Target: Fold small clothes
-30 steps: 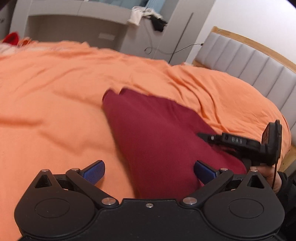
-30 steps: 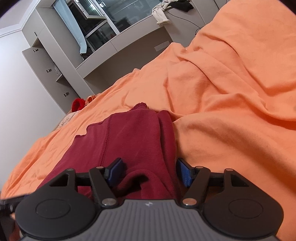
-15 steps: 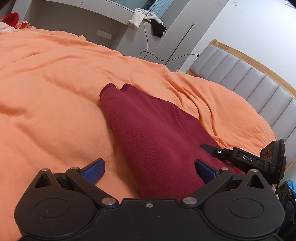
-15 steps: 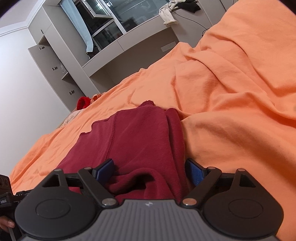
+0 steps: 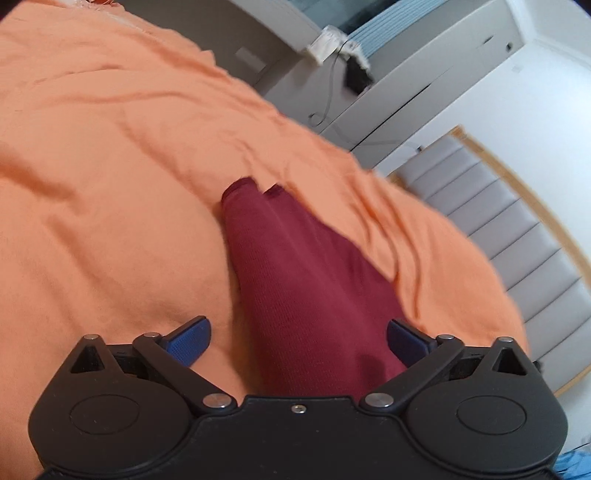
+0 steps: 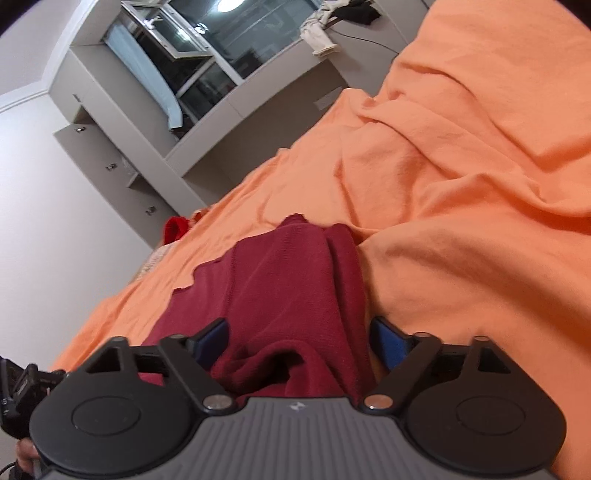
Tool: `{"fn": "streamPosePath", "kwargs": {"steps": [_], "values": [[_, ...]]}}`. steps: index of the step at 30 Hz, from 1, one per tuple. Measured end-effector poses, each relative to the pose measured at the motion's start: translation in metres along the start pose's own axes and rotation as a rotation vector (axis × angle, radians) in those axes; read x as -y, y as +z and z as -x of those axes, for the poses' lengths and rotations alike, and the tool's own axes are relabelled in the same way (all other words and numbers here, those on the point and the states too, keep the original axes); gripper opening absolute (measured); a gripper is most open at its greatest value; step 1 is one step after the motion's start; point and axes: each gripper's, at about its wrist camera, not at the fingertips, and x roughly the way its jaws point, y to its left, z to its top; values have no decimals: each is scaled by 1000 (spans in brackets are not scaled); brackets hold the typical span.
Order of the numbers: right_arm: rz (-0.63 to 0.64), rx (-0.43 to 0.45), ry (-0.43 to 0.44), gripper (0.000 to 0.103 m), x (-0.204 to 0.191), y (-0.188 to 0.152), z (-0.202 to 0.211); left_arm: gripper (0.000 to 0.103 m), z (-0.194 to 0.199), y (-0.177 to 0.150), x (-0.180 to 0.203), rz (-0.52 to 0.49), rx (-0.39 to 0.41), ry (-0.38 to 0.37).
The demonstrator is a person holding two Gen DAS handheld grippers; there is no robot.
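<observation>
One orange bedspread (image 5: 110, 184) is covering the whole bed under me, rumpled into several long creases. One grey padded headboard (image 5: 517, 229) with a wooden rim is showing at the right of my left camera view. One grey built-in shelf unit (image 6: 207, 147) is standing past the far edge of the bed, with one pale cloth (image 6: 317, 33) lying on its ledge.

One dark red knit garment (image 5: 295, 288) is lying on the bedspread, stretching away from me, its far end showing two small rounded tips. I am counting two grippers. I am holding my left gripper (image 5: 298, 334) with its two blue pads spread wide, one over bare bedspread and one at the garment's right edge, gripping nothing. I am holding my right gripper (image 6: 299, 338) with its pads equally wide apart, straddling a bunched fold of the garment's near end without pinching it. One small bright red item (image 6: 176, 228) is sitting at the bed's far edge.
</observation>
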Motion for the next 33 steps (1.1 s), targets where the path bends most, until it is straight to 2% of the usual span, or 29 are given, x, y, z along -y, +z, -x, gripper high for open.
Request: {"fn": "streamPosePath", "kwargs": {"steps": [4, 10, 13, 15, 16, 21, 24, 30, 33], "values": [[4, 0, -22, 67, -3, 0, 0, 90, -6, -1, 5, -4, -39, 11], [28, 4, -43, 63, -8, -2, 0, 67, -9, 3, -6, 100, -54, 16], [46, 7, -61, 62, -11, -2, -1, 49, -9, 5, -11, 161, -64, -3], [60, 14, -72, 58, -15, -3, 0, 44, -11, 5, -10, 170, -74, 0], [68, 18, -78, 56, -17, -4, 0, 43, -11, 5, -7, 163, -75, 5], [145, 64, -110, 34, -34, -8, 5, 31, -9, 6, 11, 69, -48, 49], [216, 107, -135, 27, -46, -11, 9, 27, -4, 5, 25, -29, -13, 77], [406, 204, -132, 24, -84, -14, 17, 24, 9, 12, 46, -146, 23, 85], [489, 224, -107, 24, -108, -16, 12, 24, 24, 18, 54, -226, 80, 100]]}}
